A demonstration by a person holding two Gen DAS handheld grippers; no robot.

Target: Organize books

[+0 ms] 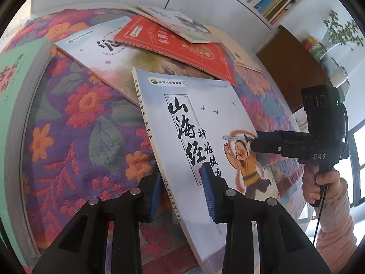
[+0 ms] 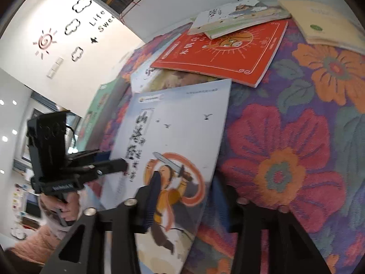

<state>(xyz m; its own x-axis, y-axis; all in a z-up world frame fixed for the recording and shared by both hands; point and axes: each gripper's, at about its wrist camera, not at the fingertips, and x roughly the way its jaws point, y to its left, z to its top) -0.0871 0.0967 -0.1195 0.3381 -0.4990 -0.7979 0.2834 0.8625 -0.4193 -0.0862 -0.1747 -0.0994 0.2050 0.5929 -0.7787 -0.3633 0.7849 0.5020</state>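
The left tool [image 1: 182,196], angled steeply down at the bottom centre of its own view, has its blue pads clamped tight across the spine edge of the pale blue storybook [image 1: 196,123], which sits tilted up off the floral cloth [image 1: 75,123]. From the right of that frame the right tool [image 1: 255,140] reaches in level, a hand [image 1: 319,182] on its grip, jaws narrowed on the book's far edge. Red book [image 1: 178,45] lies behind, upper centre.

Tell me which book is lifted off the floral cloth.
The pale blue book with the swordsman cover: both grippers hold it tilted by its edges, while the red book and the others lie flat.
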